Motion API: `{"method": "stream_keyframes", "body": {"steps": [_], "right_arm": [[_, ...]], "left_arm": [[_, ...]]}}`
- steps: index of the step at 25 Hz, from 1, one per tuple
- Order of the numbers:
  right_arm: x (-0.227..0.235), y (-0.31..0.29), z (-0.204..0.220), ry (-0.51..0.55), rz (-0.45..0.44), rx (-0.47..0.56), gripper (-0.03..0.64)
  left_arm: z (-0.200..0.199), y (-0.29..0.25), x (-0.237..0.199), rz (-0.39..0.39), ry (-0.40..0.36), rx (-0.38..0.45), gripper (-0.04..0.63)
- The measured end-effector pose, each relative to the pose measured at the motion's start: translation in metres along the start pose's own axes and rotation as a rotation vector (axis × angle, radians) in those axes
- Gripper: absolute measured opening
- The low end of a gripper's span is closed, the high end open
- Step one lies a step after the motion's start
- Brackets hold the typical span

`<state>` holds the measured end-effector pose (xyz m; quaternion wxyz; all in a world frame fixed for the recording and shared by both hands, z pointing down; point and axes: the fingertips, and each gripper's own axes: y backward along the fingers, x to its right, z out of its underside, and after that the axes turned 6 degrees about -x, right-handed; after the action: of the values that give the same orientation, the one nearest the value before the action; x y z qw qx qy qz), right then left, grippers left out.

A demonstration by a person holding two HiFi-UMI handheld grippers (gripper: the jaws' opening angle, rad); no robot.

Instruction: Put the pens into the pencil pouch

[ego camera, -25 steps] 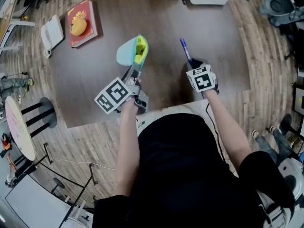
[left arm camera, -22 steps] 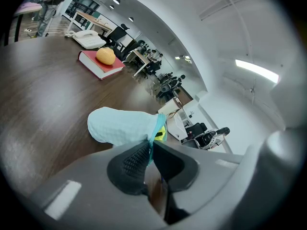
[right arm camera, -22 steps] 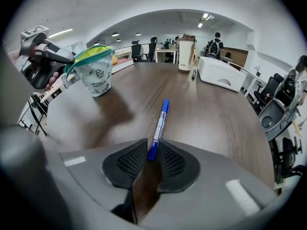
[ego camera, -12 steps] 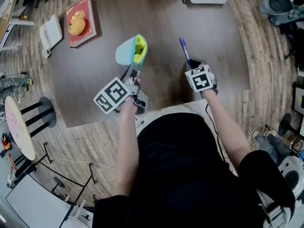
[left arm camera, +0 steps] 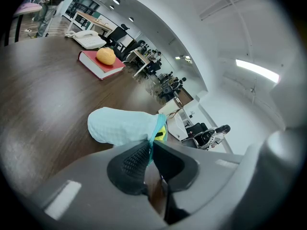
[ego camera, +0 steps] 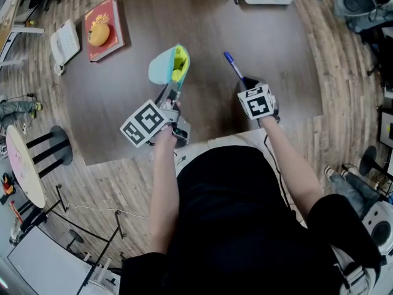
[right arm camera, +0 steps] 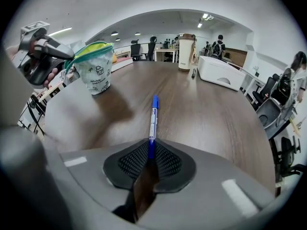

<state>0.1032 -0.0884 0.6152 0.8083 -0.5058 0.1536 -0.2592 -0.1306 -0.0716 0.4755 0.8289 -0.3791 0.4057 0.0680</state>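
Pen [ego camera: 233, 66], right of centre, nipped at its end by right gripper [ego camera: 247, 82], jaws just closing on it. Pencil pouch [ego camera: 166, 66], upper centre, rim pinched by left gripper [ego camera: 173, 90]; best entered tip-first, mouth held steady.

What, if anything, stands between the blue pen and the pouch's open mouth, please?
Nothing visible: only bare table separates the pen, which the right gripper has just been closing on, from the pouch in the left gripper.

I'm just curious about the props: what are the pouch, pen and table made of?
Pouch: soft matte fabric, apparently; quilted texture, zip edge. Pen: probably hard plastic; smooth blue cap, pale barrel. Table: dark wood or wood-look laminate; grain shows.
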Motion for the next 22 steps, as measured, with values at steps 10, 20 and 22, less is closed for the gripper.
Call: {"method": "stream_keyframes", "body": {"steps": [10,20,22], "right_arm": [[0.000,0.003,0.000,-0.012,-0.018,-0.013,0.044],[-0.005,0.023,-0.023,-0.005,-0.042,0.042,0.044],[-0.007,0.028,-0.028,-0.004,-0.048,0.054,0.044]], "left_arm": [[0.000,0.005,-0.001,0.002,0.001,0.007,0.023],[0.000,0.009,-0.002,0.005,0.002,0.013,0.023],[0.000,0.009,-0.002,0.006,0.002,0.015,0.023]]}}
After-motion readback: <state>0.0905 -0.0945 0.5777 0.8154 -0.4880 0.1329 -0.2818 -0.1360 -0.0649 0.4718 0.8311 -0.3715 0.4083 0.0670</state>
